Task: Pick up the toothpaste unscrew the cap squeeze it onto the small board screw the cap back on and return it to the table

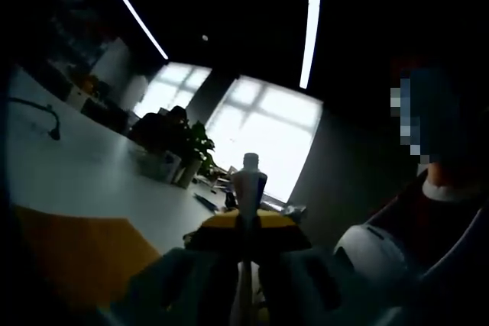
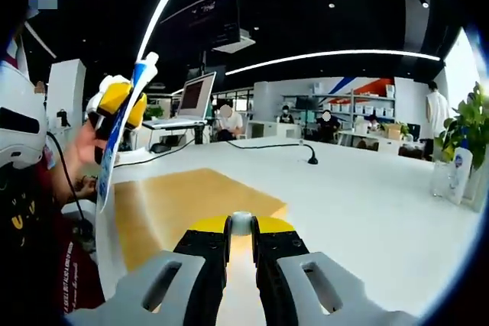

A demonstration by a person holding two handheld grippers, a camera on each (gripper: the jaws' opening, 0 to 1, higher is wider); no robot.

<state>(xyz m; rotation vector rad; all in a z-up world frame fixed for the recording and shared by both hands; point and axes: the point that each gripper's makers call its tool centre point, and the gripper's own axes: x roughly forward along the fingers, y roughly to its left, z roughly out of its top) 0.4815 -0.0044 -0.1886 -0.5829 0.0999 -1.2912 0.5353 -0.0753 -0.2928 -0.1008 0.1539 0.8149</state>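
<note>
The right gripper [image 2: 241,236] pinches a small white cap [image 2: 241,223] between its yellow-padded jaw tips, low over the white table [image 2: 367,211] and just past the near edge of the yellow board [image 2: 183,208]. In the same view the left gripper [image 2: 116,108] is raised at the person's side, clamped across the tube [image 2: 122,124], which points nozzle-up and stands well apart from the cap. In the left gripper view the jaws are pressed onto the tube [image 1: 248,188], its open nozzle rising above the yellow pads against bright windows, while the board [image 1: 76,253] lies below to the left. Holding the tube upright probably keeps paste from spilling while it is uncapped. The cap seems to be off already, and squeezing onto the board looks like the next step; the tube would need tipping down toward it. A plant [image 2: 462,131] stands at the table's far edge.
</note>
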